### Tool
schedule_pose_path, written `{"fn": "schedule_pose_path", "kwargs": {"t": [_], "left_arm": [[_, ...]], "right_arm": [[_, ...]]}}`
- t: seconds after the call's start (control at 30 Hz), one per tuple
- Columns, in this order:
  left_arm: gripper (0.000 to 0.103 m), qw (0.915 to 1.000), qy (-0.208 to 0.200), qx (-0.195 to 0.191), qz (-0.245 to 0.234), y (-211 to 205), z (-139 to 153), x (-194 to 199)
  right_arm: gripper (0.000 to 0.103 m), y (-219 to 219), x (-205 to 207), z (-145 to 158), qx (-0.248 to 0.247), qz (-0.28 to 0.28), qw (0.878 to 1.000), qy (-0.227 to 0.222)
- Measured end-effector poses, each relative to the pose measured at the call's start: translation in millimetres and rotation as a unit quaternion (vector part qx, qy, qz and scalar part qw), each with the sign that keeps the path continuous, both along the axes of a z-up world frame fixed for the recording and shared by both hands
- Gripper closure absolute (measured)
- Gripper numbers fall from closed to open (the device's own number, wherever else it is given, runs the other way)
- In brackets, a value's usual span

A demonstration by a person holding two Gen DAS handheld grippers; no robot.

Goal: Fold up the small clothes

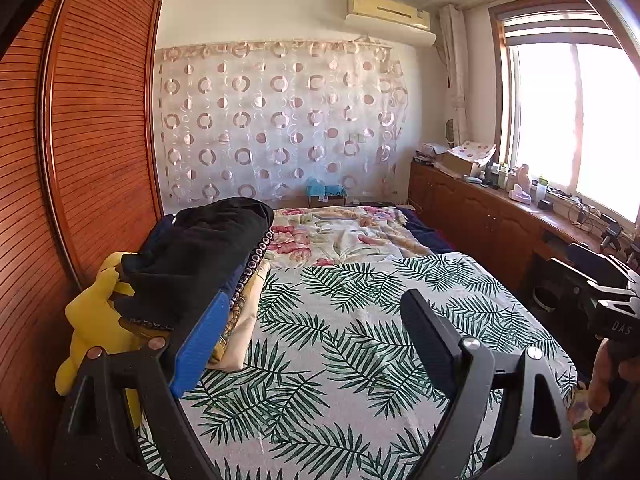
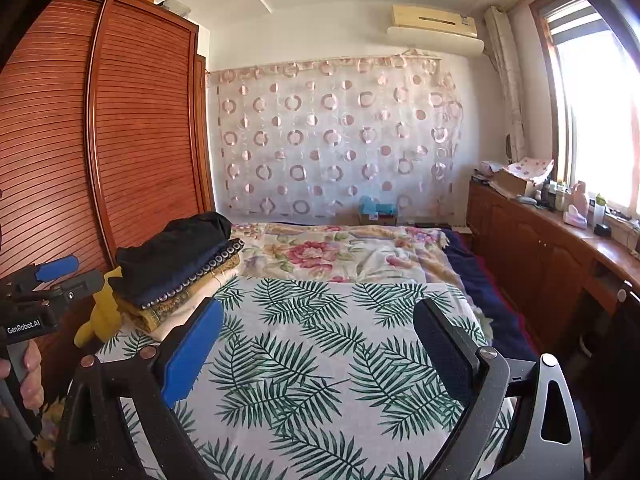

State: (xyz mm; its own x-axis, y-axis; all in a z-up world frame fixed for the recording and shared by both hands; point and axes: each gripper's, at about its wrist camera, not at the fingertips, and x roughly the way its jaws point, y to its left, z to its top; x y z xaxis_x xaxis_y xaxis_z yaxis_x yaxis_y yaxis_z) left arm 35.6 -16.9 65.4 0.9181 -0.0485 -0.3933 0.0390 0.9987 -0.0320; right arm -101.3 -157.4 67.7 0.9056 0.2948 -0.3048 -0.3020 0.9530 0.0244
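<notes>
A stack of folded clothes (image 1: 208, 256) sits at the left edge of the bed, a black garment on top, dark blue and yellow patterned ones beneath; it also shows in the right wrist view (image 2: 180, 264). My left gripper (image 1: 316, 312) is open and empty, held above the palm-leaf sheet (image 1: 340, 340), its blue finger close beside the stack. My right gripper (image 2: 320, 320) is open and empty above the same sheet (image 2: 312, 360). The left gripper also shows at the left edge of the right wrist view (image 2: 56, 276).
A yellow plush toy (image 1: 96, 320) lies between the stack and the wooden wardrobe (image 1: 80, 140). A floral quilt (image 1: 344, 232) covers the far half of the bed. A wooden cabinet (image 1: 500, 216) with clutter runs under the window at right.
</notes>
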Motion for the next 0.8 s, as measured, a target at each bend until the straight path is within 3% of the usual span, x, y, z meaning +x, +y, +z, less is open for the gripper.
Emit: {"fn": "schedule_pose_path", "kwargs": {"t": [0.8], "left_arm": [[0.015, 1.0000, 0.000, 0.000, 0.000, -0.7, -1.4, 0.1]], "right_arm": [[0.007, -31.7, 3.0, -0.9, 0.003, 0.005, 1.000, -0.004]]}}
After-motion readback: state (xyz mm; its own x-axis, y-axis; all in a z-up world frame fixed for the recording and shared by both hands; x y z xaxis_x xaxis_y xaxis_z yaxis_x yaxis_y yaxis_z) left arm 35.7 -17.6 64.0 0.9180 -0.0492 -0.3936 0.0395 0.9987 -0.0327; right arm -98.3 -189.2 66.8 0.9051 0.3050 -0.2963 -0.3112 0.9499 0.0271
